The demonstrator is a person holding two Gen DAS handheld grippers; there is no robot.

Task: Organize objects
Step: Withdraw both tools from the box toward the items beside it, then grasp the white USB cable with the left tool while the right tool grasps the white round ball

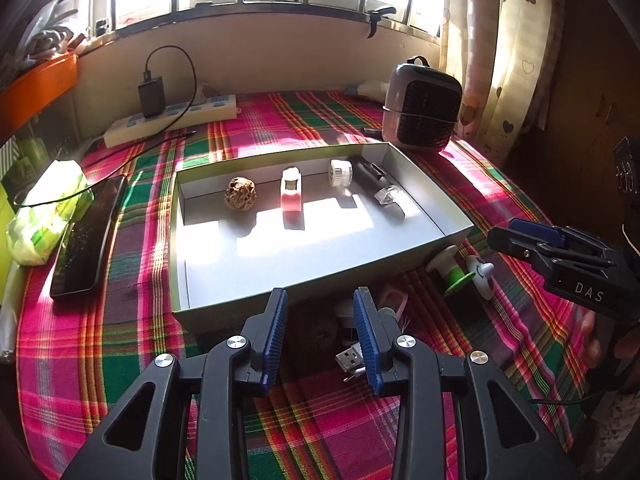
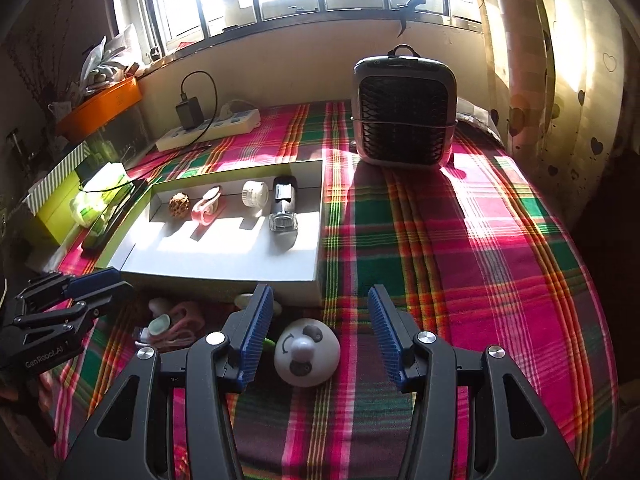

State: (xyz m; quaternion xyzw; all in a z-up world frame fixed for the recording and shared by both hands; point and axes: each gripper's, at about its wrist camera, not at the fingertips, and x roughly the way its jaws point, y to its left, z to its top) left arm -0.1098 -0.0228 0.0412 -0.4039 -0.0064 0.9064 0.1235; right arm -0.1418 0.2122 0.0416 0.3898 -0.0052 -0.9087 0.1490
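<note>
Both grippers hang low over the plaid cloth, jaws parted and holding nothing. Between the blue pads of the right gripper sits a white dome toy with a round knob on top, lying on the cloth, clear of both pads. The left gripper stands with a narrower gap; just past its right pad lies a USB plug, not gripped.

Near the front wall of the grey tray, outside it, lie more loose pieces: a green spool beside the dome toy, and a pink piece with a pale cap next to it, partly in shadow.

Inside the tray, 4 things stand in a row along the far wall: a brown woven ball, a pink-and-white bottle, a white round jar and a dark bottle with a clear glass end.

Behind the tray's right corner sits a small fan. On the left lie a dark phone, a pack of tissues and a power strip with a charger plugged in.
</note>
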